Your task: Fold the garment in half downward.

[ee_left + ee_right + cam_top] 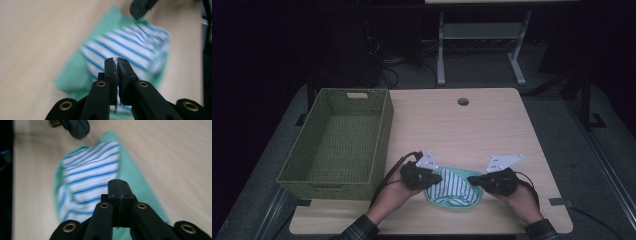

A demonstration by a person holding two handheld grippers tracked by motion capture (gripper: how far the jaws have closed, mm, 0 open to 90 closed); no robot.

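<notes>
The striped cloth (453, 189) lies at the table's (492, 125) near edge, right of the basket (343, 140). The left gripper (428, 178) and right gripper (474, 180) each have jaws pressed together on an opposite edge of it, probably to lift it spread out.

Striped cloth (455, 189): white with blue stripes, green ribbed border. Crumpled, partly folded over itself. Lies on the light wood surface (472, 130) near its front edge, right of the green woven basket (339, 142).

The high view is dim, its upper part and corners sinking into near black, with only the table (492, 125) evenly lit. Both gripper views are brighter; the striped cloth (130, 47) smears with blur while the black jaws stay sharp.
</notes>
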